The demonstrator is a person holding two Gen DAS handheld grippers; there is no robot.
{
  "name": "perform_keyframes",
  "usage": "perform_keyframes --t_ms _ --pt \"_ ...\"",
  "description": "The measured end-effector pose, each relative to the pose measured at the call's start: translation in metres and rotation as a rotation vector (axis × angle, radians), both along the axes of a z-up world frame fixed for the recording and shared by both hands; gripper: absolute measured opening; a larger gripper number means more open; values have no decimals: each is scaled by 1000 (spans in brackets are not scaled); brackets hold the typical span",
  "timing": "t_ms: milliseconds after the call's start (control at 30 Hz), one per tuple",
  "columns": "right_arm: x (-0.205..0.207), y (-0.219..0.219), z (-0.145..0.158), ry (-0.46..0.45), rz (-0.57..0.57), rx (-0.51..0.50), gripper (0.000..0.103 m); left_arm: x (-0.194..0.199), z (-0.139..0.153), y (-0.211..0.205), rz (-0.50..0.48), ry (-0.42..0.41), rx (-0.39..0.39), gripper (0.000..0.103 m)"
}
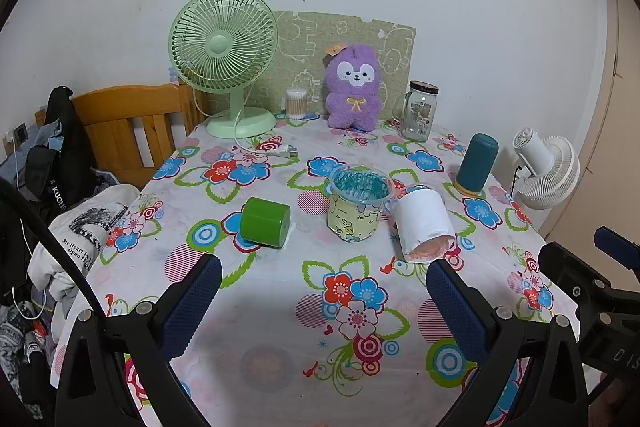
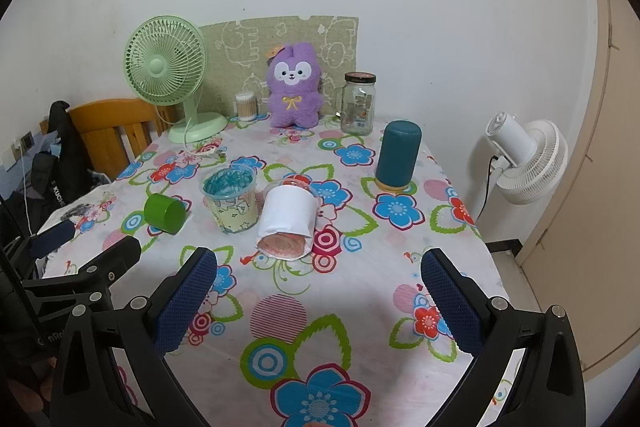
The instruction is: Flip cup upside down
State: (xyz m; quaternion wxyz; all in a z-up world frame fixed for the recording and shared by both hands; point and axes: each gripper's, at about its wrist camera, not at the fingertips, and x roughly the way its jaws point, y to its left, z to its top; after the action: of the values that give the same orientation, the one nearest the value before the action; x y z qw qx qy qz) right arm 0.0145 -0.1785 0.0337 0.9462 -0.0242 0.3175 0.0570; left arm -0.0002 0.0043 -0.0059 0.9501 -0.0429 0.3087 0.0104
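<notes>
A clear plastic cup (image 1: 358, 205) with a yellow cartoon print stands upright, mouth up, mid-table; it also shows in the right wrist view (image 2: 232, 201). A white-wrapped cup (image 1: 424, 227) lies on its side right of it, pink end toward me (image 2: 286, 223). A green cup (image 1: 265, 223) lies on its side to the left (image 2: 165, 213). A teal cup (image 1: 477, 165) stands upside down at the right (image 2: 397, 157). My left gripper (image 1: 324, 267) is open and empty, short of the cups. My right gripper (image 2: 320, 263) is open and empty, just in front of the white cup.
A flowered cloth covers the table (image 1: 280, 307). At the back stand a green fan (image 1: 224, 63), a purple plush (image 1: 354, 93), a glass jar (image 1: 418, 111) and a swab box (image 1: 297, 103). A white fan (image 2: 524, 161) stands off the right edge; a wooden bedframe (image 1: 128, 123) at left.
</notes>
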Motion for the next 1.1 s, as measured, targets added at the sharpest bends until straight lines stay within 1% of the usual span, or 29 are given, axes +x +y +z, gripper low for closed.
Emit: perform_keyframes --t_ms 433,667,733,800,867,1100 --pt "6 6 -2 15 11 -1 103 2 -2 5 3 6 -7 103" --pt "19 10 -9 44 19 0 103 6 -6 9 3 16 -10 103" --pt "24 12 -12 56 22 2 103 10 -8 9 -3 25 -6 103" --pt "29 13 -15 65 25 3 103 17 -12 11 -31 53 -20 103" --pt "35 14 -17 75 26 5 103 21 -15 12 -42 63 -25 103" --pt "62 19 -31 120 32 4 103 49 -30 12 -99 122 -12 103"
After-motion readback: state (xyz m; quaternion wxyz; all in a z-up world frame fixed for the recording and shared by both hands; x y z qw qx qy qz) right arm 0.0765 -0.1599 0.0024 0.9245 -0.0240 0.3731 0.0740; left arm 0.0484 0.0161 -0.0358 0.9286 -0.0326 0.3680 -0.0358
